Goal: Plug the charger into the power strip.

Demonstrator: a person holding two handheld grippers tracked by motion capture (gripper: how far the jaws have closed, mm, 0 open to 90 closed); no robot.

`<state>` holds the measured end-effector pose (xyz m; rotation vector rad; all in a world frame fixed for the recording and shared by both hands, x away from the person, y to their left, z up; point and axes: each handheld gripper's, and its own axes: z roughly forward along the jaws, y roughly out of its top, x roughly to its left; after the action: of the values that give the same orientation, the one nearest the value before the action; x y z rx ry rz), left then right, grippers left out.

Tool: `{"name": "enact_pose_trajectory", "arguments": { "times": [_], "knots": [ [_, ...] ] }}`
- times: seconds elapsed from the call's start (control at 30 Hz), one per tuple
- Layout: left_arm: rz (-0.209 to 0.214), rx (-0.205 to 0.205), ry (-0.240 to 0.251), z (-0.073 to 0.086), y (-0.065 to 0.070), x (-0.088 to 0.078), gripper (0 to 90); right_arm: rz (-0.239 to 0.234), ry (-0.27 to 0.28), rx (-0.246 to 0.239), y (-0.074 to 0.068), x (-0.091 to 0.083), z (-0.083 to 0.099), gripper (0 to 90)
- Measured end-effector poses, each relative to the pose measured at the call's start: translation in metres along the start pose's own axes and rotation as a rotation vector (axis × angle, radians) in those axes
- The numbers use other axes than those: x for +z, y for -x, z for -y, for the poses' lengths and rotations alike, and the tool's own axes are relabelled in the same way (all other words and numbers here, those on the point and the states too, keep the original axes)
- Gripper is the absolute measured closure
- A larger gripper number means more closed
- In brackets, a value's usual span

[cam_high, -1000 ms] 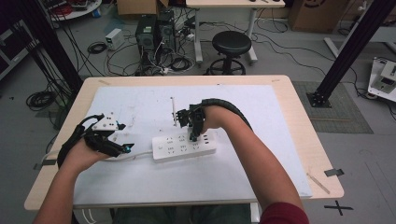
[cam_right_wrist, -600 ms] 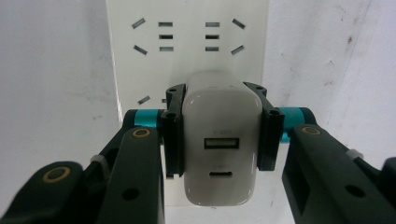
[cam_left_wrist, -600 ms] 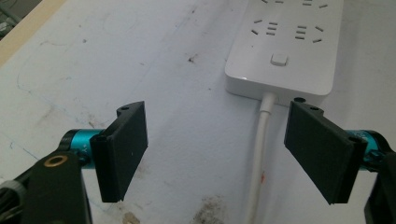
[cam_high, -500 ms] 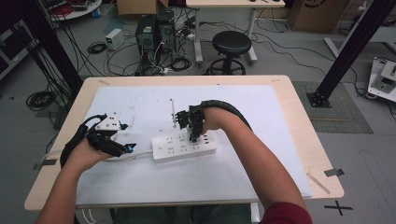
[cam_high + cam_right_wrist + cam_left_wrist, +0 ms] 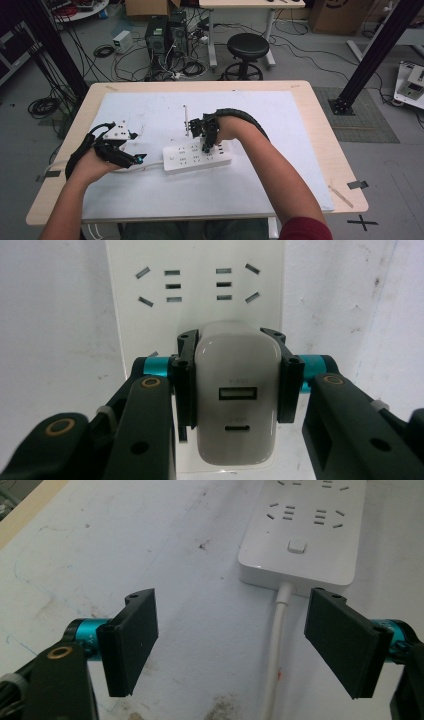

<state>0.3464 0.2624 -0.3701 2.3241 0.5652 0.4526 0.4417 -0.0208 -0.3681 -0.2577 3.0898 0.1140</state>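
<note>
A pale wooden table (image 5: 320, 125) carries a white sheet (image 5: 150, 112), scuffed and marked in places, which covers most of its top. The floor around it is grey, strewn with cables; behind the table stand one black stool (image 5: 248, 47), two computer towers (image 5: 167, 32) and a second desk, with black frame posts at both sides. On the sheet lies one white power strip (image 5: 190, 159), near the middle, its single cord (image 5: 277, 645) running off toward the left gripper (image 5: 131, 159). That gripper rests on the sheet just beside the strip's switch end, jaws wide apart with nothing between them, the cord passing under the gap. The right gripper (image 5: 235, 390) is clamped on one white charger (image 5: 237, 405), held by both sides, standing on the strip's sockets; its face shows two ports. Two forearms come in from the near edge, one per gripper.
</note>
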Motion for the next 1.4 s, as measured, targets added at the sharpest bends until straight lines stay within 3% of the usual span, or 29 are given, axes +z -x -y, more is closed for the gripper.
{"name": "enact_pose_trajectory", "arguments": {
  "times": [0.2,0.23,0.27,0.33,0.47,0.53,0.6,0.63,0.77,0.8,0.83,0.87,1.2,1.23,1.4],
  "knots": [
    [-0.001,-0.008,0.007,0.000,-0.001,-0.001,21.6,-0.003,0.003,0.002,-0.001,-0.001,0.001,61.8],
    [-0.001,-0.008,0.007,0.000,-0.001,-0.001,21.6,-0.001,0.012,0.026,0.000,-0.003,0.002,61.8],
    [0.001,-0.002,0.010,0.000,-0.001,-0.001,21.6,-0.001,0.012,0.026,0.000,-0.003,0.002,55.4],
    [-0.004,0.003,0.008,-0.001,-0.002,-0.003,21.6,0.012,0.106,0.083,0.002,-0.020,0.013,44.0],
    [-0.008,0.007,0.014,-0.004,-0.002,-0.004,21.6,0.023,0.122,0.098,0.001,-0.023,0.016,42.4],
    [-0.010,0.013,0.018,-0.006,-0.002,-0.006,21.6,0.037,0.181,0.166,-0.005,-0.032,0.027,37.8],
    [-0.010,0.013,0.018,-0.006,-0.002,-0.006,21.6,0.045,0.197,0.166,-0.006,-0.033,0.029,37.8],
    [-0.014,0.011,0.033,-0.009,-0.002,-0.008,21.6,0.056,0.247,0.194,-0.011,-0.035,0.037,30.7],
    [-0.013,0.017,0.033,-0.011,-0.002,-0.009,21.6,0.058,0.264,0.215,-0.012,-0.036,0.040,30.4],
    [-0.012,0.016,0.038,-0.012,-0.002,-0.009,21.6,0.056,0.302,0.239,-0.016,-0.038,0.046,27.9],
    [-0.012,0.016,0.038,-0.012,-0.002,-0.009,21.6,0.056,0.302,0.239,-0.016,-0.038,0.046,27.9],
    [-0.009,0.018,0.042,-0.013,-0.001,-0.009,21.6,0.068,0.373,0.288,-0.024,-0.042,0.057,24.0],
    [-0.007,0.026,0.078,-0.015,-0.003,-0.009,21.6,0.103,0.526,0.355,-0.038,-0.049,0.079,21.5],
    [0.002,0.034,0.101,-0.016,-0.004,-0.011,21.6,0.114,0.581,0.385,-0.046,-0.053,0.087,21.0],
    [0.007,0.030,0.134,-0.018,-0.005,-0.012,21.6,0.143,0.652,0.407,-0.055,-0.056,0.098,20.2]
  ]
}}
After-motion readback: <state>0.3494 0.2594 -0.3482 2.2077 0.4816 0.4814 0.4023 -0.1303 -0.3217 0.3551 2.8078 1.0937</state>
